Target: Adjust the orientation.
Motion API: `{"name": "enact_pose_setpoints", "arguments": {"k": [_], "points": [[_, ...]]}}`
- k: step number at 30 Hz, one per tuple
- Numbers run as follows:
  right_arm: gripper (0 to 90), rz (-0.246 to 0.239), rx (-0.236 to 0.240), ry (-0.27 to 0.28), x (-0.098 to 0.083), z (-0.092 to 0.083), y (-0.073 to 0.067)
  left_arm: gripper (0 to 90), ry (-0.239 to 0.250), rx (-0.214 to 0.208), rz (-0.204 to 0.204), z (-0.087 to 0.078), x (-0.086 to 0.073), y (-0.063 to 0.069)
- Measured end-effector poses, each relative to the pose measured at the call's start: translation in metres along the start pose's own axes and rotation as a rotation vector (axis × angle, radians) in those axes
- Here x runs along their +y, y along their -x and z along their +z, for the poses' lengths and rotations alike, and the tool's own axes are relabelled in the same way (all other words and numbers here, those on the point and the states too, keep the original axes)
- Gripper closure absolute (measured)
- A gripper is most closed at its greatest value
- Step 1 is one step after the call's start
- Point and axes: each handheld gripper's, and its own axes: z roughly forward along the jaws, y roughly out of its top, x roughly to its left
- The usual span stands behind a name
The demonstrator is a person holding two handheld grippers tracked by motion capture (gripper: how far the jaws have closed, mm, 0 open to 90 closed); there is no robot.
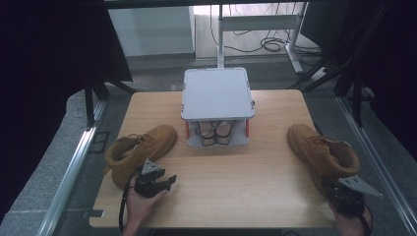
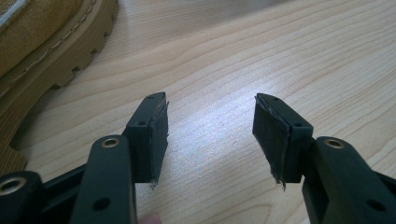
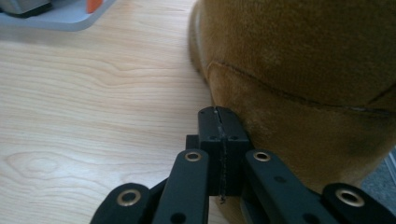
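Two tan suede boots lie on the wooden table (image 1: pixel 231 172). The left boot (image 1: pixel 140 150) rests on its side near the left edge, and its ridged sole (image 2: pixel 51 56) fills the top left corner of the left gripper view. My left gripper (image 1: pixel 167 181) (image 2: pixel 210 100) hovers just right of that boot, open over bare wood. The right boot (image 1: pixel 322 152) (image 3: pixel 303 70) stands at the right edge. My right gripper (image 1: pixel 337 189) (image 3: pixel 218 112) is at its heel, pads pressed together with nothing between them, tips close against the suede.
A grey two-level rack (image 1: pixel 218 93) stands at the table's far middle, with a pair of dark shoes (image 1: pixel 216 132) on its lower shelf; its base corner (image 3: pixel 60 16) also appears in the right gripper view. Metal rails run along both table sides. Bare wood lies between the boots.
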Motion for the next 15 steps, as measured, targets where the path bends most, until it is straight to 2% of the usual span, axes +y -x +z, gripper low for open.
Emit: {"name": "enact_pose_setpoints", "arguments": {"k": [8,11,15], "points": [[89.8,0.026,-0.055,0.014,-0.002,-0.003,0.014,45.8,-0.003,0.003,0.003,0.001,0.000,0.000],[89.8,0.041,-0.040,0.019,-0.003,-0.003,0.015,45.8,0.000,0.003,0.003,0.000,0.000,0.000],[89.8,0.036,-0.041,0.013,-0.002,-0.003,0.012,45.7,0.002,0.004,0.004,-0.002,0.000,-0.002]]}}
